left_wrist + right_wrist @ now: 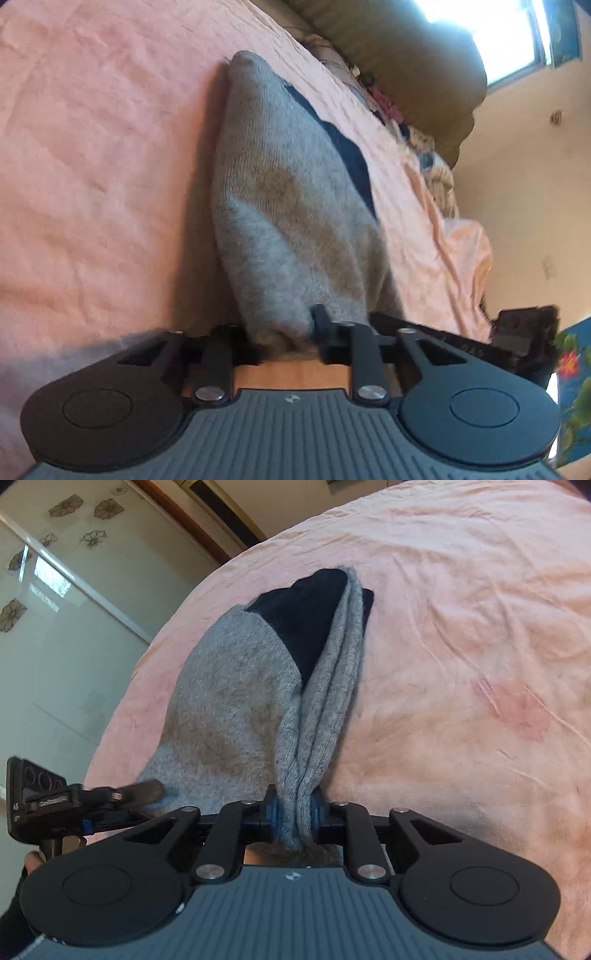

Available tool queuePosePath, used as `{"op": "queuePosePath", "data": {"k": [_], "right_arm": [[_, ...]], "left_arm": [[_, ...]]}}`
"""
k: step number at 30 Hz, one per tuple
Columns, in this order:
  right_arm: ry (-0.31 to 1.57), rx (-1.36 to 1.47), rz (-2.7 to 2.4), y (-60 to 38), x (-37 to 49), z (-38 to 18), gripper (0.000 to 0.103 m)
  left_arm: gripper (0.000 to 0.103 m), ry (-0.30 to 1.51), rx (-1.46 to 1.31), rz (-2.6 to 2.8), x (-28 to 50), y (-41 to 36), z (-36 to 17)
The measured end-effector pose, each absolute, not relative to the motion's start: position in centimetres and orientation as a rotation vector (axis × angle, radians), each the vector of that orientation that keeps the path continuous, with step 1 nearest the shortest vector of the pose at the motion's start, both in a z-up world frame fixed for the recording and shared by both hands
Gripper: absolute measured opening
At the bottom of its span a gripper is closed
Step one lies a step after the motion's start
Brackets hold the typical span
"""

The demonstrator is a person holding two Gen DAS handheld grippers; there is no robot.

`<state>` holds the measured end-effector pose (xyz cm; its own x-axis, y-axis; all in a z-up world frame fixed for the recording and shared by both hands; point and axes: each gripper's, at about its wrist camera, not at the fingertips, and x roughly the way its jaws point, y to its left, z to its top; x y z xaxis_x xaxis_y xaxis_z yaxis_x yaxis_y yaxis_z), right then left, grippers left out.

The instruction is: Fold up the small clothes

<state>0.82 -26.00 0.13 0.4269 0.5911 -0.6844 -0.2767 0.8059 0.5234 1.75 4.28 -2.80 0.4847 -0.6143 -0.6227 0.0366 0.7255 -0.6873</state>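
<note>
Both grippers pinch one grey sock (236, 701): right gripper (295, 810) clamps its cuff, left gripper (291, 328) grips the foot, above the pink bedsheet (461, 627).

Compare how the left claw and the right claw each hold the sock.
The left claw pinches a broad, flat part of the grey sock; the right claw squeezes a bunched, twisted part. The sock fans wide from the left claw but leaves the right claw in narrow folds. Both are shut on it above the pink sheet.
</note>
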Motion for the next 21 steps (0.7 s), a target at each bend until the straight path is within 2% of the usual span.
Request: {"op": "queuePosePath", "data": {"k": [5, 8, 10, 11, 13, 14, 15, 16, 18, 21], "right_arm": [[0.955, 0.226, 0.587, -26.1, -1.4, 1.6, 0.019], [0.950, 0.212, 0.594, -26.7, -1.4, 0.4, 0.019], [0.963, 0.270, 0.598, -27.3, -0.9, 0.4, 0.025], [0.971, 0.313, 0.607, -27.7, -0.5, 0.5, 0.040], [0.941, 0.409, 0.636, -28.7, -0.1, 0.8, 0.083], [0.914, 0.442, 0.629, -29.1, 0.1, 1.1, 0.089], [0.906, 0.469, 0.621, -29.4, 0.6, 1.1, 0.090], [0.922, 0.493, 0.612, -29.6, 1.2, 1.0, 0.088], [0.980, 0.499, 0.587, -29.4, 2.0, 0.2, 0.083], [0.994, 0.490, 0.632, -28.2, 1.9, -0.2, 0.081]], "left_arm": [[0.009, 0.935, -0.569, -0.435, -0.6, 5.0, -0.3], [0.009, 0.967, -0.479, -0.410, -0.8, 5.1, -1.9], [0.010, 0.964, -0.477, -0.422, -1.1, 5.4, -1.6], [0.012, 0.960, -0.487, -0.435, -1.2, 5.6, -1.2], [0.026, 0.935, -0.525, -0.477, -1.8, 7.0, -0.4], [0.057, 0.925, -0.549, -0.480, -1.8, 7.5, -0.2], [0.095, 0.907, -0.583, -0.466, -1.8, 8.1, -0.2], [0.103, 0.880, -0.609, -0.441, -1.8, 8.5, -0.2], [0.103, 0.865, -0.659, -0.415, -1.1, 9.0, -0.7], [0.102, 0.865, -0.722, -0.395, 0.2, 9.0, -1.8]]}}
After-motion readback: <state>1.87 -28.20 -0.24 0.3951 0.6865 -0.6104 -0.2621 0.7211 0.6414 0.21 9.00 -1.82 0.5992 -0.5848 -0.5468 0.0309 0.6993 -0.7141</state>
